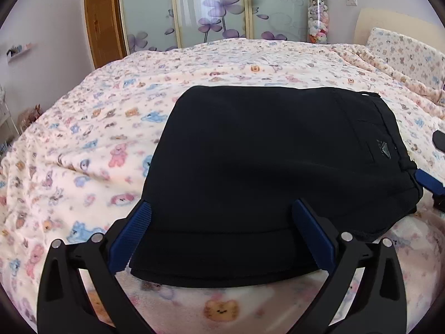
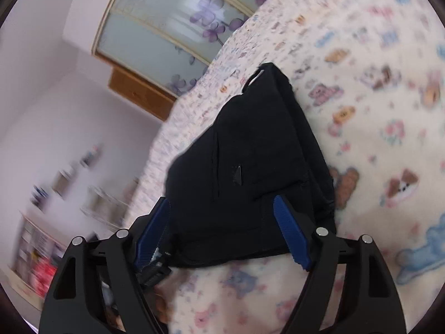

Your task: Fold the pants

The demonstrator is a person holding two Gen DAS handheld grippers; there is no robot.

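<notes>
Two grippers are seen over a bed (image 1: 83, 144) covered by a cartoon-animal blanket. Black pants (image 1: 272, 161) are laid folded into a compact stack near the bed's near edge, waistband and a small triangular logo patch (image 1: 383, 148) turned to the right side in the left wrist view. Left gripper (image 1: 222, 217) is held with jaws spread wide, blue pads (image 1: 130, 236) placed either side of the stack's near folded edge; no cloth is clamped. Whether the pads touch the fabric cannot be told. Right gripper (image 2: 222, 211) is likewise spread apart, its blue fingers (image 2: 292, 233) framing the near corner of the pants (image 2: 250, 161) at the waistband end; nothing is pinched. Right wrist view is tilted and motion-blurred. A belt loop (image 2: 254, 76) is visible at the far corner of the stack. Sliding wardrobe doors (image 1: 211, 8) with purple flowers are seen beyond the far edge of the bed.
</notes>
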